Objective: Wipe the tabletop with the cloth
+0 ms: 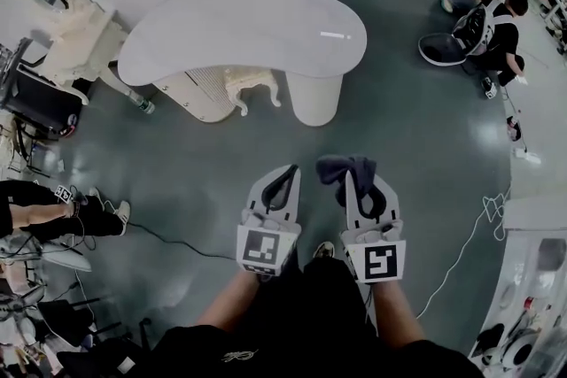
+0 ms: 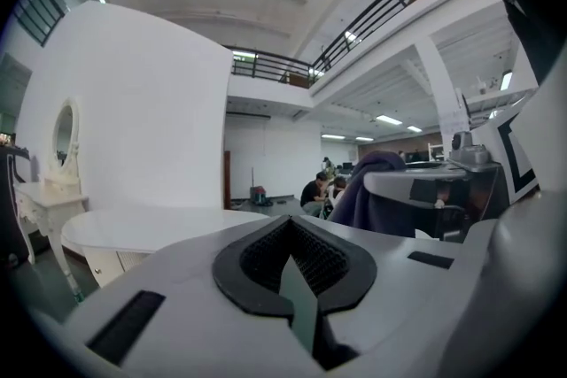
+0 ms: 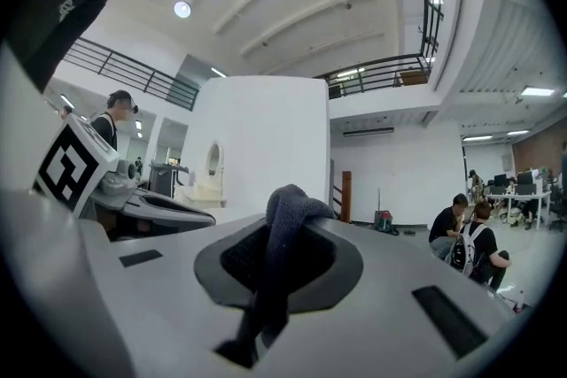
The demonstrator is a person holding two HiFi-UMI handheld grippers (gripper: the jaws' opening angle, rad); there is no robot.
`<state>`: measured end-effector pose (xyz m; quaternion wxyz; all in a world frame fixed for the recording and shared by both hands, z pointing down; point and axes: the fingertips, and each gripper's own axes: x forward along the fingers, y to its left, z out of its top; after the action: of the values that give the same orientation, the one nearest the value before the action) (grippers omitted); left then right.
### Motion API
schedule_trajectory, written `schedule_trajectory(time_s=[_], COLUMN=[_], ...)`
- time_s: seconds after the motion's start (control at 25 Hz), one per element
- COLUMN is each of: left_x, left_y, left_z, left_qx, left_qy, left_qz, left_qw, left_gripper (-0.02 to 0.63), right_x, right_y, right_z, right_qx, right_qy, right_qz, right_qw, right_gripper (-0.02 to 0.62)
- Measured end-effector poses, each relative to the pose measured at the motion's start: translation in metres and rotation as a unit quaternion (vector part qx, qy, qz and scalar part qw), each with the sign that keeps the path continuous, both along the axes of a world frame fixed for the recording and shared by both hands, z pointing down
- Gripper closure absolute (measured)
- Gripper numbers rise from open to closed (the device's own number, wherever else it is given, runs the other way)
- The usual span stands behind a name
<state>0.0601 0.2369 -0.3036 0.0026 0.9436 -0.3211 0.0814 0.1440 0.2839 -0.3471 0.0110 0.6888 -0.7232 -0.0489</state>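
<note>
- The white kidney-shaped surface (image 1: 239, 27) stands ahead across the grey-green floor (image 1: 177, 173), well apart from both tools. Its top looks bare and glossy, with no cloth on it and no wet streak that I can make out, so by my reading none of the wiping has been done.
- The left tongs (image 1: 290, 169) are closed tip to tip with nothing between them. They are held out low in front of the person, just beside the other pair, and seem to have no part in the job yet.
- The right tongs (image 1: 354, 186) are clamped on the dark grey cloth (image 1: 345, 165). It bunches over the tips and runs down between the pads in the right gripper view. So the cloth is in hand, gripped and up in the air, not touching the surface.
- Judging from this, only the pick-up is finished. What is left is the walk over to the surface, lowering the cloth onto the top, and the whole of the wiping.
</note>
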Motion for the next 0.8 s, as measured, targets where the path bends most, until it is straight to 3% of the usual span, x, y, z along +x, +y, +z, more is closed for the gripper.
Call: schedule_trajectory(time_s=[0.2,0.36,0.8], left_x=[-0.006,-0.008,-0.008], left_y=[0.001,-0.003,0.016], left_z=[-0.026,-0.031,-0.044], left_qx=[0.025,0.026,0.041], left_qy=[0.04,0.023,0.039], left_qz=[-0.009,0.009,0.019], left_qw=[0.9988,0.9994,0.9982], left_gripper=[0.598,0.598,0.598], right_x=[-0.016,-0.023,-0.02], right_y=[0.007,-0.001,0.017], right_z=[-0.005,-0.01,-0.025], right_qx=[0.008,0.013,0.033], right_qy=[0.021,0.019,0.012], right_qz=[-0.01,-0.005,0.017], right_qw=[1.0,1.0,0.999], right_gripper=[0.569,0.569,0.569])
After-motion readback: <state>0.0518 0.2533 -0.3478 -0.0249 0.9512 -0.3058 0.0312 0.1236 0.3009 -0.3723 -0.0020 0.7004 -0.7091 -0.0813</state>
